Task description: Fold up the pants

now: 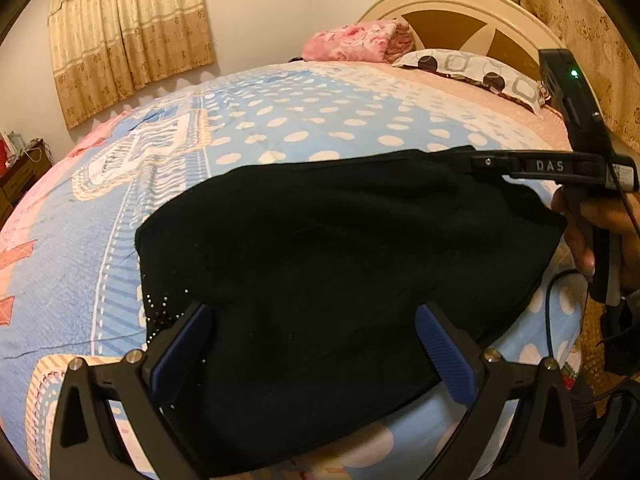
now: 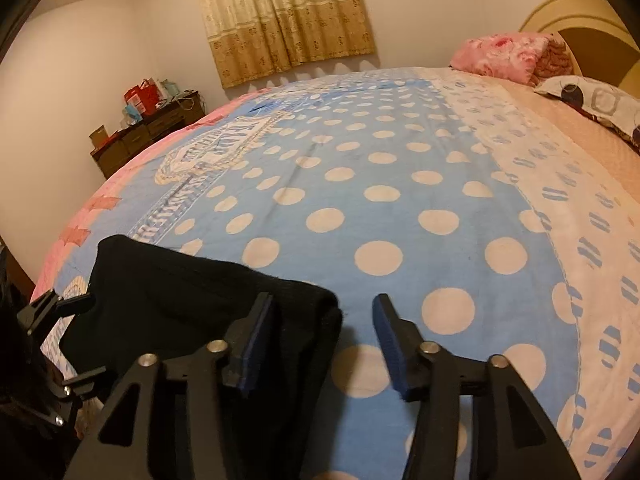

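Black pants [image 1: 340, 264] lie folded in a broad dark slab on the polka-dot bedspread [image 1: 304, 128], near the bed's front edge. My left gripper [image 1: 316, 320] is open, its blue pads spread wide over the near edge of the cloth without pinching it. My right gripper [image 2: 324, 312] is open too. The pants' corner [image 2: 308, 320] sits between its pads, against the left pad and apart from the right one. In the left wrist view the right gripper [image 1: 486, 162] reaches in from the right to the pants' far corner, held by a hand [image 1: 580, 236].
A folded pink blanket [image 1: 352, 42] and a patterned pillow [image 1: 472, 70] lie by the headboard [image 1: 460, 4]. A dark dresser [image 2: 148, 136] with bags stands against the far wall under the curtains [image 2: 288, 12]. A black cable [image 1: 550, 308] hangs by the bed's right edge.
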A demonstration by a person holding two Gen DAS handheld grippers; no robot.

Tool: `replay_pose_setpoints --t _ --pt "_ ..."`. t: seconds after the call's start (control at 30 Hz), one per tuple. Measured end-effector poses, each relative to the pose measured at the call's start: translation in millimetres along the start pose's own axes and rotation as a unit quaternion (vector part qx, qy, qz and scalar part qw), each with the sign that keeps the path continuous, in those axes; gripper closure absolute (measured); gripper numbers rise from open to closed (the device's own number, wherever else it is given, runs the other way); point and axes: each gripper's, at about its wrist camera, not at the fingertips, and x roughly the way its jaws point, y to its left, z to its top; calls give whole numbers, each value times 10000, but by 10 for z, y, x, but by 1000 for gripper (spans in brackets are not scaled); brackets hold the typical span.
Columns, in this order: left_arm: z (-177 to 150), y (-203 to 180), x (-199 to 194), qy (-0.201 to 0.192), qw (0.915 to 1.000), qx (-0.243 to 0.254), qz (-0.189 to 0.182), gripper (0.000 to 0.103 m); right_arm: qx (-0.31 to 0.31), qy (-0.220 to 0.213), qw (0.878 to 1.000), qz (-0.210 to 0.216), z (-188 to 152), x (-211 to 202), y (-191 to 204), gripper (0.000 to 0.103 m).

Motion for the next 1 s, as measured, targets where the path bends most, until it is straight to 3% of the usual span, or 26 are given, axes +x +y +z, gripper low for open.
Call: replay_pose_setpoints --t 0.1,0.37,0.73,1.0 --pt "-1 -1 5 -1 10000 0 -2 0 194 20 9998 94 -24 3 -65 41" --pt "1 -4 1 -15 10000 -3 35 0 504 -116 9981 347 -167 -271 -116 40" --pt "-23 55 -76 -48 9998 -49 179 0 772 210 9941 735 -519 -345 -108 39" --pt "-156 104 -90 77 9997 -62 241 0 359 -68 9985 418 -579 -514 41 39"
